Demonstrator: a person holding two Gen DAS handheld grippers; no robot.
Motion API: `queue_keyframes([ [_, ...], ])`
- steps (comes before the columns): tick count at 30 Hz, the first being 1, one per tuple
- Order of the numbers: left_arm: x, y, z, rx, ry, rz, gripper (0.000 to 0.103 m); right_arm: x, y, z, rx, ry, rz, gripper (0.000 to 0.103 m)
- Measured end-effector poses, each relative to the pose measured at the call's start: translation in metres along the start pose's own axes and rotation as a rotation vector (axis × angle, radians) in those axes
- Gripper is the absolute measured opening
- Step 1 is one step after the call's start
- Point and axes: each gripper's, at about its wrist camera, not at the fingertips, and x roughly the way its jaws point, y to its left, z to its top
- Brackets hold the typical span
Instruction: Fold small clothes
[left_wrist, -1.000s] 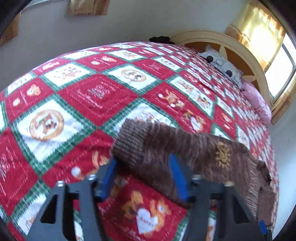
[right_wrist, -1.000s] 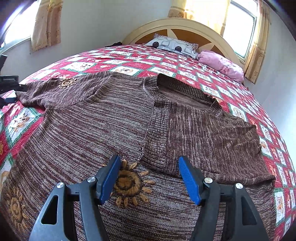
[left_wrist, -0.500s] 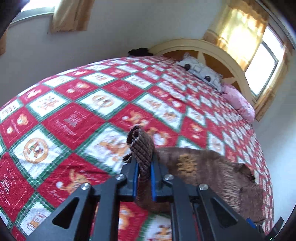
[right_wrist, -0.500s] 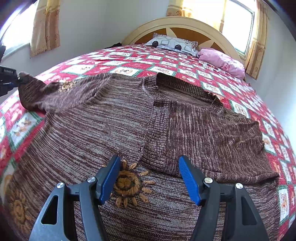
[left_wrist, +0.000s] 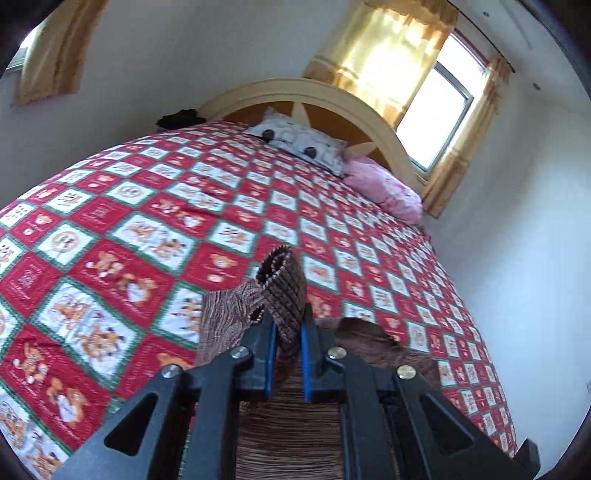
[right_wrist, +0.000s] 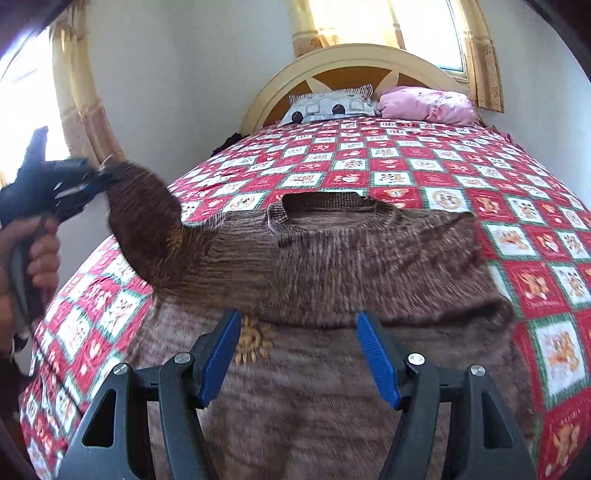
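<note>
Here the sweater (right_wrist: 332, 266) lies neckline toward the headboard, left fingers (left_wrist: 269, 347) pinching its raised sleeve cuff (left_wrist: 282, 284), right fingers (right_wrist: 218, 354) wide.

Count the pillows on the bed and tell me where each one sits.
2. The patterned white pillow leans against the headboard, and the pink pillow lies just beside it, toward the curtained window. More could be hidden behind them.

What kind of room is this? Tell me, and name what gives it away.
A bedroom, most likely in a home: a wide bed under a red patchwork quilt, an arched wooden headboard with two pillows against it, and curtained windows.
</note>
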Motion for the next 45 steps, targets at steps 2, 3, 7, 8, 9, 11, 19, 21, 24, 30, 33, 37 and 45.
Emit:
queue_keyframes([
  [2,0.004,-0.017,-0.005,0.019,0.007,-0.023,0.011,-0.009,-0.007,-0.013,0.001,-0.014,-0.002,0.066],
  [3,0.007,-0.029,-0.009,0.032,0.016,-0.042,0.011,-0.014,-0.009,-0.020,-0.003,-0.023,-0.009,0.066],
  [7,0.025,-0.065,-0.025,0.075,0.050,-0.079,0.011,-0.020,-0.013,-0.030,-0.036,-0.036,-0.031,0.066],
  [8,0.030,-0.074,-0.030,0.092,0.055,-0.082,0.011,-0.021,-0.013,-0.028,-0.041,-0.038,-0.032,0.066],
  [9,0.035,-0.083,-0.036,0.112,0.064,-0.088,0.011,-0.022,-0.015,-0.027,-0.034,-0.053,-0.031,0.066],
  [11,0.045,-0.099,-0.048,0.146,0.083,-0.092,0.011,-0.022,-0.021,-0.028,-0.011,-0.057,-0.024,0.066],
  [19,0.093,-0.147,-0.102,0.273,0.237,-0.097,0.019,-0.003,-0.042,-0.038,0.046,0.002,-0.047,0.066],
  [21,0.092,-0.147,-0.110,0.293,0.265,-0.141,0.020,-0.003,-0.048,-0.038,0.068,0.003,-0.041,0.066],
  [24,0.075,-0.138,-0.113,0.341,0.227,-0.140,0.040,-0.001,-0.052,-0.040,0.078,0.012,-0.027,0.066],
  [30,0.065,-0.071,-0.116,0.501,0.130,0.271,0.075,0.007,-0.058,-0.042,0.097,0.039,-0.012,0.066],
  [33,0.065,-0.023,-0.116,0.464,0.163,0.383,0.075,0.013,-0.057,-0.044,0.092,0.062,-0.024,0.066],
  [37,0.046,0.013,-0.118,0.365,0.208,0.311,0.075,0.013,-0.051,-0.046,0.067,0.065,-0.042,0.066],
  [45,0.054,0.024,-0.124,0.359,0.234,0.459,0.100,0.006,-0.054,-0.046,0.089,0.040,-0.041,0.067],
])
